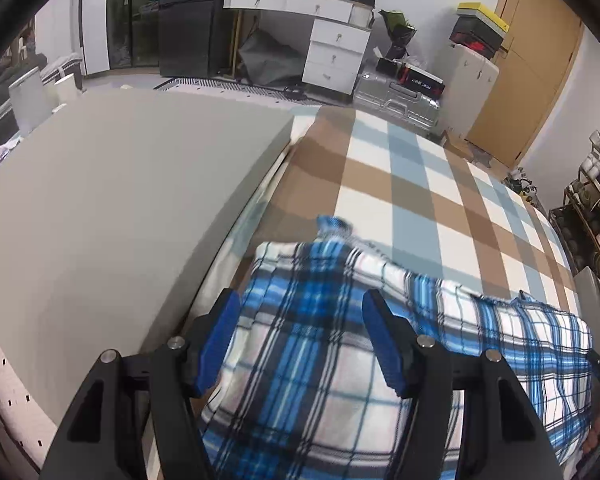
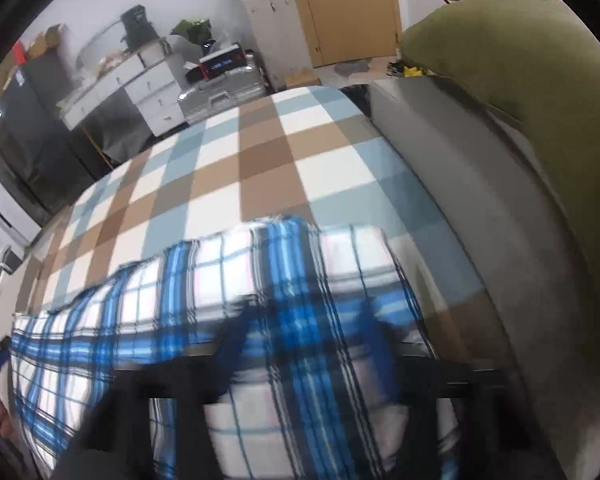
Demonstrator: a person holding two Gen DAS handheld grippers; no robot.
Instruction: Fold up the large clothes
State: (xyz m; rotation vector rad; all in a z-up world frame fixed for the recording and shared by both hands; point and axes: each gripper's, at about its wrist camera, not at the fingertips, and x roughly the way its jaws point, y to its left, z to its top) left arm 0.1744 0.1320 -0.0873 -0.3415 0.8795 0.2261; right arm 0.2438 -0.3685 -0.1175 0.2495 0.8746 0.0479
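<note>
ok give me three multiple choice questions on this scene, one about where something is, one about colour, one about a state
1. Where does the plaid shirt lie?
A. on the checked blanket
B. on the white desk
C. on the floor

2. What colour are the pads on the left gripper fingers?
A. red
B. blue
C. green

3. How does the left gripper stand?
A. shut on the shirt
B. holding a hanger
C. open, fingers apart over the shirt

Answers:
1 A, the shirt is spread across the brown, blue and white checks.
2 B, both pads show blue in the left wrist view.
3 C, a wide gap with shirt cloth showing lies between the two pads, and neither presses on it.
</note>
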